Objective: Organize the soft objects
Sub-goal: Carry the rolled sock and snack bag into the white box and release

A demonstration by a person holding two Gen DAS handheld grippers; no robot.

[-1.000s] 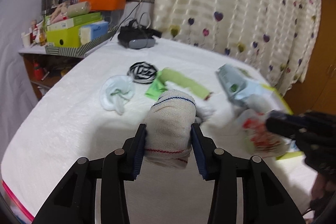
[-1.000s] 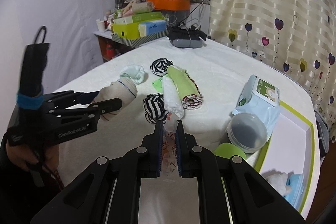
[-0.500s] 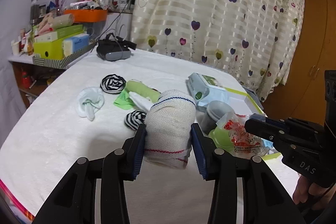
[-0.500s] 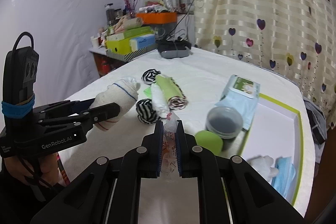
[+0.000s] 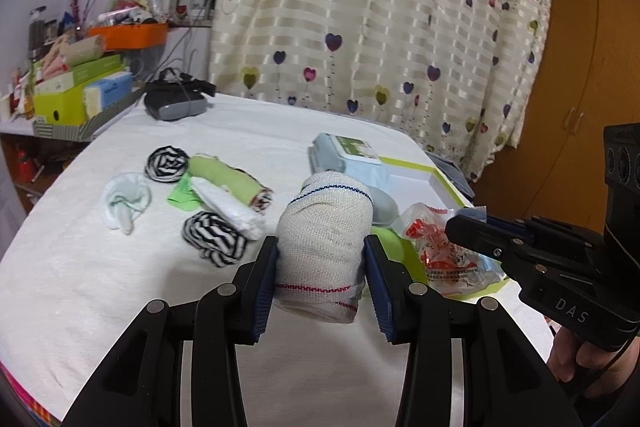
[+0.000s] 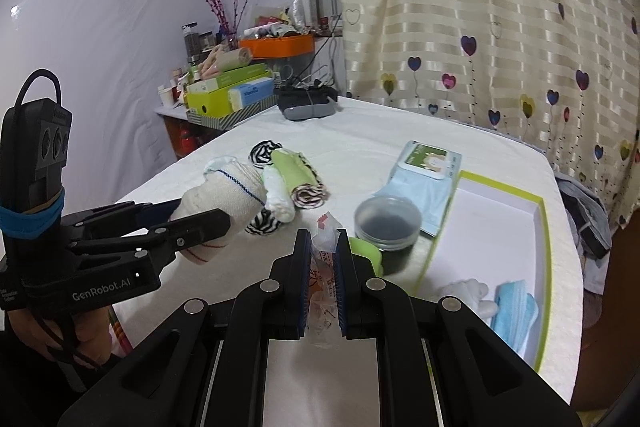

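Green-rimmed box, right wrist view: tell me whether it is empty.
No: the green-rimmed box holds a blue face mask and a white cloth.

left tool [image 5: 322, 259]: clamps bandage roll [image 5: 326, 227] | right tool [image 5: 466, 227]: pinches packet [image 5: 436, 247]

The roll [image 5: 324, 227] hides most of the tub [image 5: 382, 205] and the green lid [image 5: 386, 243] in the left view. The right tool [image 6: 323, 251] covers the packet's [image 6: 322, 291] print, unreadable anyway. The far shelf clutter [image 6: 240, 67] is too small to sort. The tray's [image 6: 542, 267] near corner is cut off.
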